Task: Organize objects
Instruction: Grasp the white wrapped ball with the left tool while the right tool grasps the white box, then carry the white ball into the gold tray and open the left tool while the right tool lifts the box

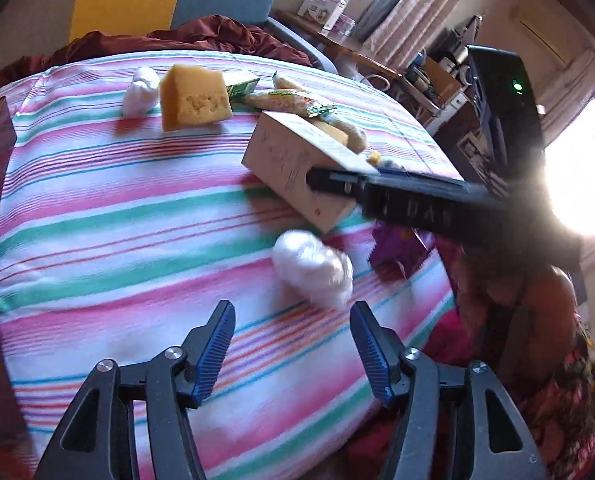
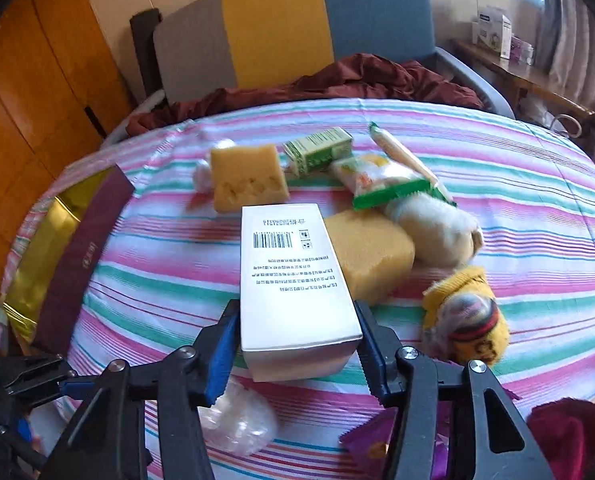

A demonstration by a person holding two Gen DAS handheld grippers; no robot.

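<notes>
At the far left edge of the striped cloth [image 2: 157, 280] sits a maroon and gold box [image 2: 77, 248], apart from everything else. Your left gripper [image 1: 293, 340] hangs over bare cloth with its jaws spread and nothing between them; a crumpled clear plastic wad [image 1: 313, 268] lies just ahead of it and slightly right. Further back on the left, a small white bundle [image 1: 139, 90] touches a yellow sponge block [image 1: 193, 98].

At centre, your right gripper [image 2: 295, 344] has its jaws pinching the near end of the white carton [image 2: 289, 272], one pad on each long side, barcode face up. In the left wrist view the carton sits tilted, one end raised.

Right of the carton, a second yellow sponge [image 2: 371, 252] touches its side. Behind lie a green carton [image 2: 319, 150], a green-edged snack packet [image 2: 381, 182] and a long thin wrapped stick [image 2: 401, 154], bunched together. A cream plush toy [image 2: 433, 228] lies against the sponge. Further right is a small doll in a yellow knit [image 2: 467, 316]. A purple wrapper [image 2: 373, 444] lies under the right jaw.
</notes>
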